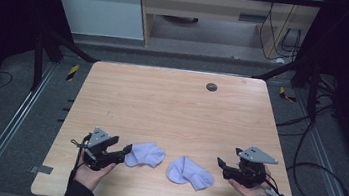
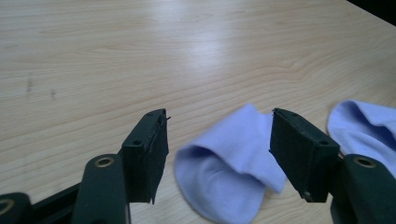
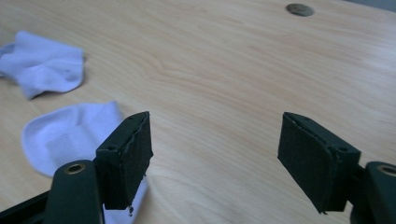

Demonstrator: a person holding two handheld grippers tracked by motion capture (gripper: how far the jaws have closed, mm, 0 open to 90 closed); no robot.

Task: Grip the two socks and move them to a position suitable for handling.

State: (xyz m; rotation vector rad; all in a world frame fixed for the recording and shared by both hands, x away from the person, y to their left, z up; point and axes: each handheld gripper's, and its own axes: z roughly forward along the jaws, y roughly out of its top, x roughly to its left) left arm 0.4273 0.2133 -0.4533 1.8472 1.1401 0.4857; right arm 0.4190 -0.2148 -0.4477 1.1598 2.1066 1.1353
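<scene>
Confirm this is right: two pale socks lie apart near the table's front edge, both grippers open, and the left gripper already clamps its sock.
Not quite. The left gripper is open around the left sock, not clamped, as the left gripper view shows. The rest stands: right sock apart, right gripper open.

Light falls from overhead onto the wooden table (image 1: 171, 107), leaving the room around it dark. In the left gripper view a broad white glare streaks the tabletop (washing out the grain there). Both gripper views stay sharp up close and soften toward the far edge. The high view looks slightly grainy, with faint shadows.
</scene>
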